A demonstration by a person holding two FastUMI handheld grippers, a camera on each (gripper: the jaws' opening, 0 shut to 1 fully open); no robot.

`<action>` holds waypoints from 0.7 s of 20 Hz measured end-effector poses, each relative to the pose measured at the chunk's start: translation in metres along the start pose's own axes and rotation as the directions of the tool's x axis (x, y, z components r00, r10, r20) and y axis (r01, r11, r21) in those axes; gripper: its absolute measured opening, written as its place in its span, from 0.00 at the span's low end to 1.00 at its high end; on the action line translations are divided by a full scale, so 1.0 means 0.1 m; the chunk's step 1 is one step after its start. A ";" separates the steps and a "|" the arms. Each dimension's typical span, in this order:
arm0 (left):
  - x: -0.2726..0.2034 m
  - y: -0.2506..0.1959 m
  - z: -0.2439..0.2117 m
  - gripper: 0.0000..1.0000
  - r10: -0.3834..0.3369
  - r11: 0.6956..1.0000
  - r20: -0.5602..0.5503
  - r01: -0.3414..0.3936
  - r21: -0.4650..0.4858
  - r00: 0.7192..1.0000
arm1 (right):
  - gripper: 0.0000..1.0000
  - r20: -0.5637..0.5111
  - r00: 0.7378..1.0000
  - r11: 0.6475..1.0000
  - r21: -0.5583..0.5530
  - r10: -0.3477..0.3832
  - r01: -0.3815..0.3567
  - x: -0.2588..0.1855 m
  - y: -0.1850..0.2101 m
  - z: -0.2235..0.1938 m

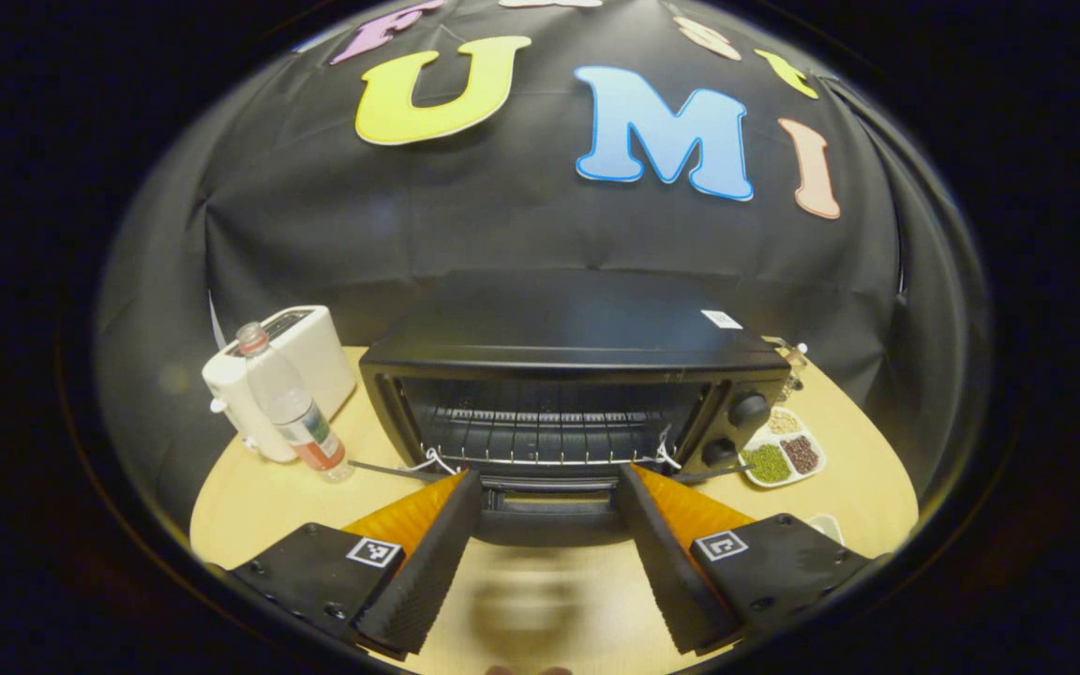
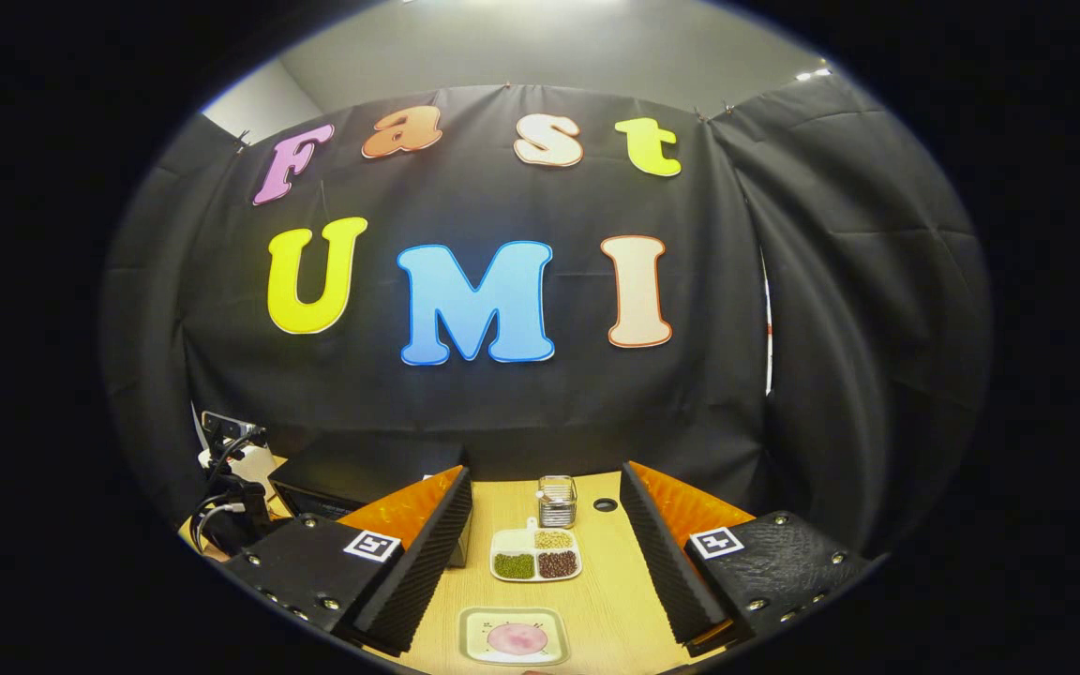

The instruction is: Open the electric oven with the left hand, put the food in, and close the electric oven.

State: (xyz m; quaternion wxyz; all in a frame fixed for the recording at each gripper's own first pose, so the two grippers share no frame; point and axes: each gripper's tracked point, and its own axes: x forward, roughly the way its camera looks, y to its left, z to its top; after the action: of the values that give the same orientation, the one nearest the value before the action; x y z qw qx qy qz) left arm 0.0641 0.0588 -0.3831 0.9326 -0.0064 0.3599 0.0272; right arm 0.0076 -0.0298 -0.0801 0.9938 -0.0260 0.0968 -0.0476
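Observation:
The black electric oven (image 1: 587, 352) stands in the middle of the left gripper view. Its door (image 1: 549, 520) is folded down toward me and the wire rack (image 1: 540, 436) inside is bare. My left gripper (image 1: 547, 480) is open, with its fingers on either side of the lowered door's top edge, apart from it. In the right gripper view, the food, a pink round piece on a small square plate (image 2: 514, 637), lies on the table just in front of my right gripper (image 2: 545, 483). That gripper is open and holds nothing. The oven (image 2: 362, 473) stands to its left.
A white toaster (image 1: 301, 361) and a plastic bottle (image 1: 296, 417) stand left of the oven. A divided dish of beans (image 1: 784, 452) (image 2: 537, 555) and a small glass jar (image 2: 557, 502) sit to the oven's right on the wooden table (image 1: 259, 497).

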 end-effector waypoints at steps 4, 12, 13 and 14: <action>-0.06 -0.01 -0.19 0.98 -0.013 1.000 -0.034 0.013 -0.007 0.999 | 0.96 -0.002 1.000 1.000 -0.008 0.003 -0.003 -0.06 -0.02 -0.01; -0.13 0.02 -0.76 0.98 -0.011 1.000 -0.137 0.009 -0.014 0.991 | 0.96 -0.023 0.999 0.999 0.033 0.022 -0.022 -0.14 -0.06 -0.09; -0.13 0.05 -0.78 0.98 0.001 1.000 -0.129 -0.002 -0.015 0.992 | 0.96 -0.027 0.999 0.999 0.032 0.022 -0.021 -0.15 -0.07 -0.10; -0.15 0.08 -0.76 1.00 0.010 1.000 -0.119 -0.013 -0.021 0.993 | 0.96 -0.031 0.999 0.999 0.032 0.020 -0.019 -0.15 -0.08 -0.11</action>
State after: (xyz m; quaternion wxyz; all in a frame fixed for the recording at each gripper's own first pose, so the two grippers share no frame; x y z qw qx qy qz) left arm 0.0018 0.0641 -0.4294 0.9092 -0.0163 0.4145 0.0361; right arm -0.0098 -0.0365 -0.0872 0.9929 -0.0086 0.1120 -0.0397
